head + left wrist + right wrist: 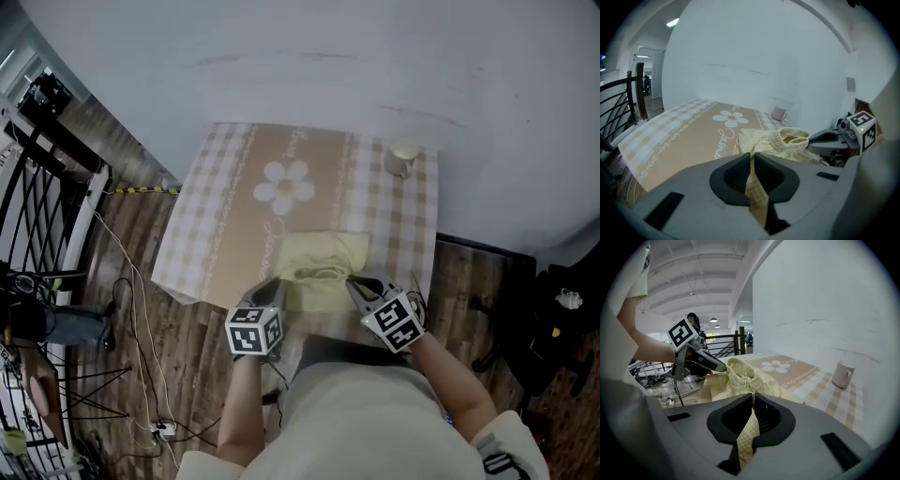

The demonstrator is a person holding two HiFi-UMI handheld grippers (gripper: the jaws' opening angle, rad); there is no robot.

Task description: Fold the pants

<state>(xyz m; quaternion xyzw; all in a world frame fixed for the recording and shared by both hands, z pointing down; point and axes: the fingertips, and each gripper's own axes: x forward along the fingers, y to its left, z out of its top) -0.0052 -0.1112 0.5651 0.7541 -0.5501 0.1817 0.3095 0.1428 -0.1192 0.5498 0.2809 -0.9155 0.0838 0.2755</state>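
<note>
1. Right up close, the left tongs (752, 155) are clamped tight on a strip of yellow checked fabric. That's an edge of the pants (323, 270), pinched flat between the pads.
2. Same story at the right tongs (753, 398): squeezed down on another bit of that fabric, with a tail of it hanging out below.
3. The pants themselves sit bunched at the near edge of the tabletop (211, 220). The ribbed waistband stands up between the two tongs, and the rest lies on the checked tablecloth.
4. Two grips close together on one garment looks to me like a hold for lifting and spreading it flat. No neat fold shows yet, so I'd call this early in the job.
5. Moving outward, the daisy print (286, 185) marks the middle of the cloth, just beyond the pants.
6. A mug (403, 157) stands at the far right corner, well apart from the fabric. I'd still keep any swing clear of it.
7. Off the left edge, cables (131, 281) trail over the wooden floor.
</note>
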